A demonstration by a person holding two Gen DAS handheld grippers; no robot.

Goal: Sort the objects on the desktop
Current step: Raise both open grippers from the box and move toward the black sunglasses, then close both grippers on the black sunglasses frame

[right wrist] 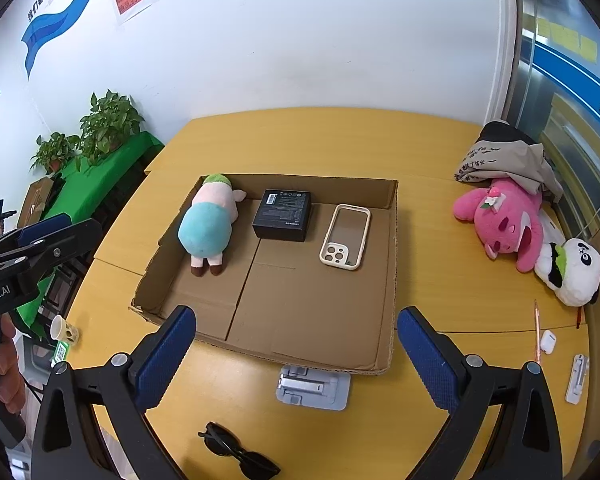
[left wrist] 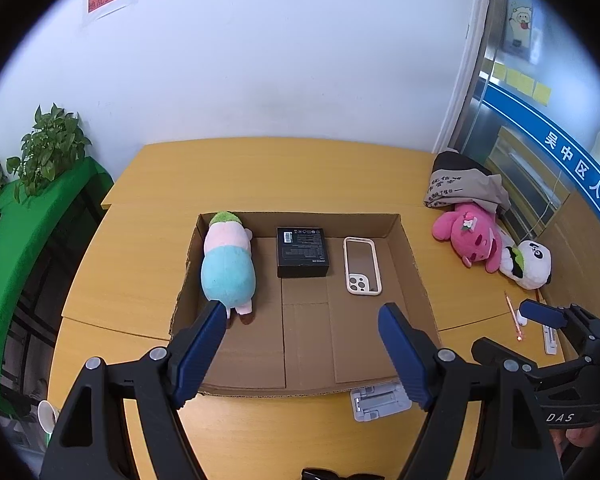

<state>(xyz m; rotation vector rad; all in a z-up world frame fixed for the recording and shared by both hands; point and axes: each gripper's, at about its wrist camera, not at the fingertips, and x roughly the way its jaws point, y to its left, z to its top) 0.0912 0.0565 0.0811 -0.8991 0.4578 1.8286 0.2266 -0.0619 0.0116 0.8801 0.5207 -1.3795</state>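
A shallow cardboard box [left wrist: 416, 280] [right wrist: 380, 344] lies on the yellow table. In it lie a blue-pink plush doll [left wrist: 228, 264] [right wrist: 208, 228], a black box [left wrist: 302, 252] [right wrist: 283, 220] and a beige phone case [left wrist: 362, 266] [right wrist: 345, 238]. My left gripper [left wrist: 302, 312] is open and empty above the box's near part. My right gripper [right wrist: 296, 316] is open and empty over the box's near edge; it also shows in the left wrist view [left wrist: 540, 316]. Black sunglasses [right wrist: 236, 452], a grey phone stand [right wrist: 314, 388] [left wrist: 380, 402], a white earbud case [right wrist: 547, 341] and a pen [right wrist: 537, 332] [left wrist: 514, 316] lie on the table.
A pink plush [left wrist: 470, 236] [right wrist: 504, 220], a panda plush [left wrist: 530, 264] [right wrist: 572, 272] and a folded cloth bag [left wrist: 464, 184] [right wrist: 508, 156] sit at the right. A white bar-shaped item [right wrist: 577, 378] lies near the right edge. Potted plants [left wrist: 48, 148] stand on a green-covered shelf at the left.
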